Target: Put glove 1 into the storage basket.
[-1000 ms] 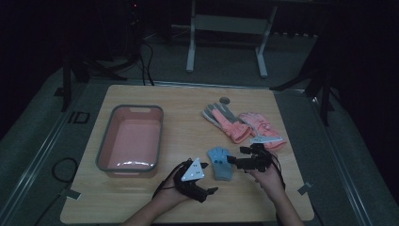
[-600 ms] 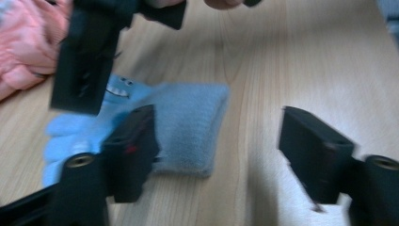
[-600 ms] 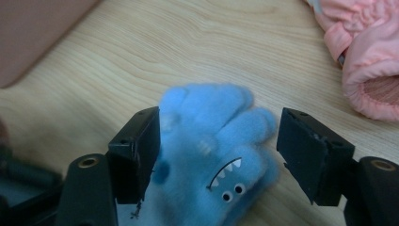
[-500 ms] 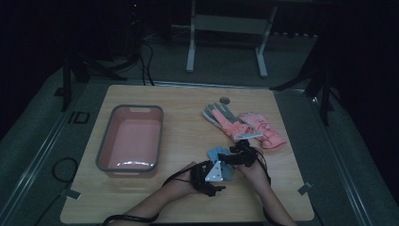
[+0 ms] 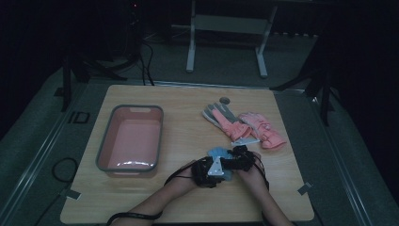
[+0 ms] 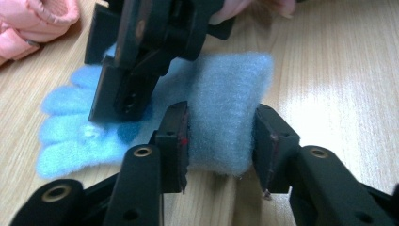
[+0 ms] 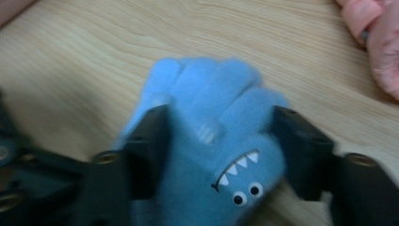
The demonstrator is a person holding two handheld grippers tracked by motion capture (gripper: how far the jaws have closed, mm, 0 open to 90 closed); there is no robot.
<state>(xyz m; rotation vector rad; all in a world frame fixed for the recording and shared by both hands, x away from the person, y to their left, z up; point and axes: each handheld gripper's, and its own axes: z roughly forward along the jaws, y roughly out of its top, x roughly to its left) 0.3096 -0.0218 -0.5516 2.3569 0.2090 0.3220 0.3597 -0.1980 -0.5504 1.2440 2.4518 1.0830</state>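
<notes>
Both tongs are working on the blue glove [image 5: 219, 155] now, which is lying flat on the desk [image 5: 188, 202] toward its near edge, a little right of the middle. In the left gripper view, the left tongs [image 6: 221, 141] are straddling the cuff end; their jaws have just been closing, and the pads are pressing against the fleece on both sides, so this is looking like a grip on the cuff. In the right gripper view, the right tongs [image 7: 219, 141] are bracketing the finger end of the glove, just above the little shark face with its teeth and eyes. Those jaws have also just been closing, with the glove between them; the picture is blurred, and I cannot tell whether the pads are biting yet or merely standing beside the fabric.

So the step in hand is looking like the pick-up, a two-ended grasp before any lift. The pink bin [image 5: 129, 141] is waiting near the left edge, and the pink and grey gloves [image 5: 244, 125] are lying toward the right edge, just beyond the hands. The next move is probably calling for the right tongs finishing their squeeze, then both ends rising together so the soft glove is not sagging or slipping free
</notes>
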